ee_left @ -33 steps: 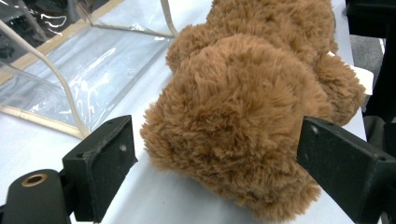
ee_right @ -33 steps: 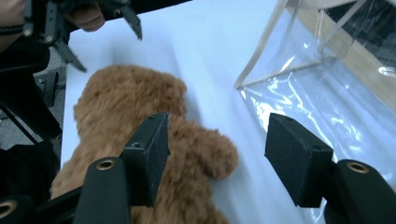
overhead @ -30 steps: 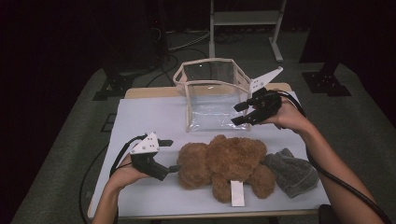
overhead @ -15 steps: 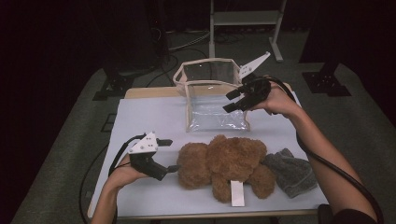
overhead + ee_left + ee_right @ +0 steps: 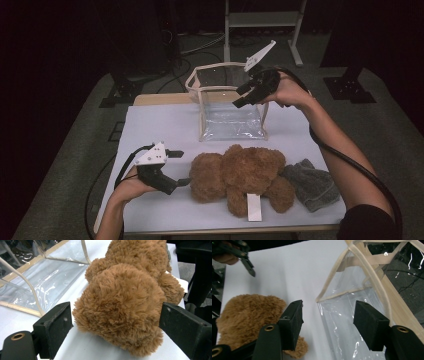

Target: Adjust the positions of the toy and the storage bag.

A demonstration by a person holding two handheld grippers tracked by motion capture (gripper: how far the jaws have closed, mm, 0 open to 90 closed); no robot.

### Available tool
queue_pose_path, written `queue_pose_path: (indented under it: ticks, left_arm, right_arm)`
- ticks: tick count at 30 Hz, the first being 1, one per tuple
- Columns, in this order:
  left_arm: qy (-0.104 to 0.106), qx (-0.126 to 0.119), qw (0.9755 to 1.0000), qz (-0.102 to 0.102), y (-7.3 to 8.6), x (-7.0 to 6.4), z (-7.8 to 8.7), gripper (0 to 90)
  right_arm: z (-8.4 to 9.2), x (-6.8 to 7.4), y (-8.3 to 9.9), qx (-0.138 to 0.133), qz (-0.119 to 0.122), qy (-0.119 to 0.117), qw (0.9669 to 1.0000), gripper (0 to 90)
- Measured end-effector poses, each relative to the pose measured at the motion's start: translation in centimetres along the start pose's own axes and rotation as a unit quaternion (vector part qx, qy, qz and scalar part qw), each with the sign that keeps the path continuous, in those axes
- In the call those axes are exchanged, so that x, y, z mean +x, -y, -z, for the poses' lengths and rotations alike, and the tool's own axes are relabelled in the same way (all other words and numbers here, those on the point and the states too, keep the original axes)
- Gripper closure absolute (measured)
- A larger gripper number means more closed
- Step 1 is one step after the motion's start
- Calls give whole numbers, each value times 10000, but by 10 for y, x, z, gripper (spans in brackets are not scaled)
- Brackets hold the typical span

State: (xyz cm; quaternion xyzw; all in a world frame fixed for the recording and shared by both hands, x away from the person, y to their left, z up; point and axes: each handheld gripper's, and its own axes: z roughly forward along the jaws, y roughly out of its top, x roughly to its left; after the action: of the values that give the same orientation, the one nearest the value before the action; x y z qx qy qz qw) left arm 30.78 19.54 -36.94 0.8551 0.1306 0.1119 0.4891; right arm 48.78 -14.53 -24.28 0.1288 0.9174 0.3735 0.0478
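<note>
One brown teddy bear (image 5: 239,176) lying on the table (image 5: 160,125), one clear bag (image 5: 227,107) standing behind the bear, one grey hat (image 5: 312,185) touching the bear's side, left gripper (image 5: 181,167) lying jaws apart just beside the bear's head, right gripper (image 5: 243,95) hovering jaws apart over the bag's rim.

Brown plush bear (image 5: 130,297): far end cut off by the top edge in the left gripper view; face not visible.
Clear bag (image 5: 367,297): cropped top and right in the right gripper view.
White tag (image 5: 254,206): print too small to read.
Grey knit hat (image 5: 312,184): left edge hidden behind the bear.
</note>
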Motion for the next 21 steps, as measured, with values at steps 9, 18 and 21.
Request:
queue_pose_path:
  ticks: [9, 18, 21]
  left_arm:
    - [-17, -11, 10000, 7, 1, 2, 3, 102]
    - [39, 55, 10000, 8, 3, 3, 3, 101]
    - [51, 15, 10000, 22, 3, 2, 4, 102]
  right_arm:
    - [-8, -17, -12, 112, 16, 43, 9999, 394]
    - [-14, -32, -19, 294, -37, 124, 9995, 392]
    - [-16, -37, -21, 340, -23, 130, 9993, 393]
